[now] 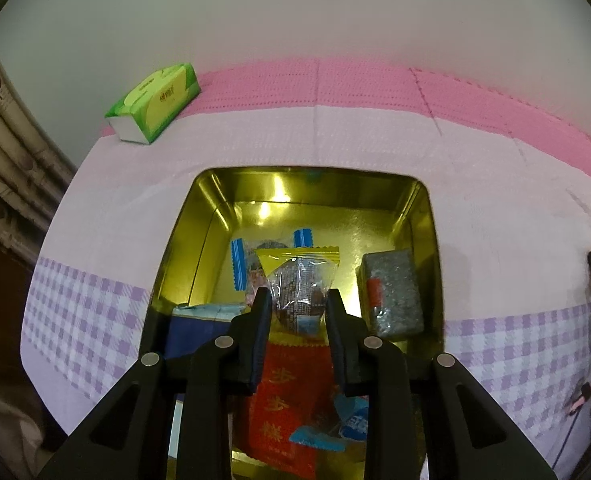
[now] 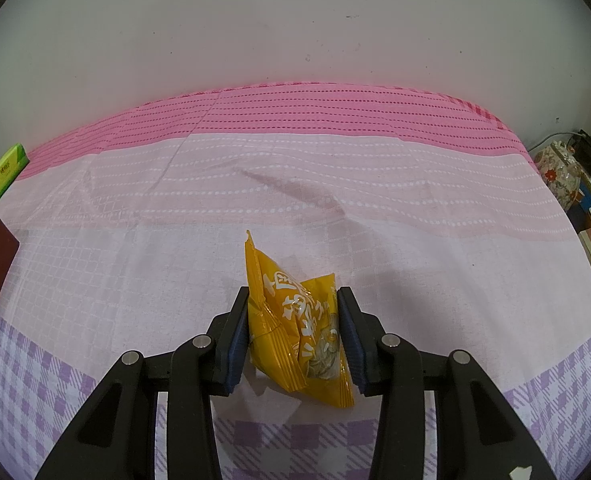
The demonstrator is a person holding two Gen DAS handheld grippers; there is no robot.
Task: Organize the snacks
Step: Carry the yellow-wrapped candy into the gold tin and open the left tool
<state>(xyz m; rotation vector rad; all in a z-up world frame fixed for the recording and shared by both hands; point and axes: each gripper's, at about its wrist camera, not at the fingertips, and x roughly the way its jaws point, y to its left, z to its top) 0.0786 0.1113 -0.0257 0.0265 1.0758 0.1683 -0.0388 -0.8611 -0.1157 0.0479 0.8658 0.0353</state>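
**Left packet hanging over the tin, right packet gripped out on the cloth**

Starting at the left: you are holding your left gripper (image 1: 298, 306) directly above the open gold tin (image 1: 427, 216), pointing steeply down into it. Its fingers are standing narrow with the clear yellow-edged snack packet (image 1: 299, 280) between them; the pads are lying against the packet's sides, though whether they are pressing or just letting go I cannot tell for certain. The packet's long axis is running away from you, straight out along the fingers, so it is sitting over the tin's middle.

Inside the tin you are looking at one blue-striped packet (image 1: 239, 258), one grey foil block (image 1: 395, 296) toward the right wall, one red packet (image 1: 291, 392) nearest you, and at least two small blue-wrapped pieces (image 1: 315, 438); a navy-and-pale item at the left wall is partly hidden. One green tissue box (image 1: 155, 102) is lying at the far left of the tablecloth (image 1: 335, 144).

Moving right: your right gripper (image 2: 293, 328) is squeezing one orange snack bag (image 2: 295, 332), fingers partly closed on its crumpled sides, its long axis tilting up and away. That bag is well apart from the tin, which is lying off to your left, so the left hand is nearer the drop.
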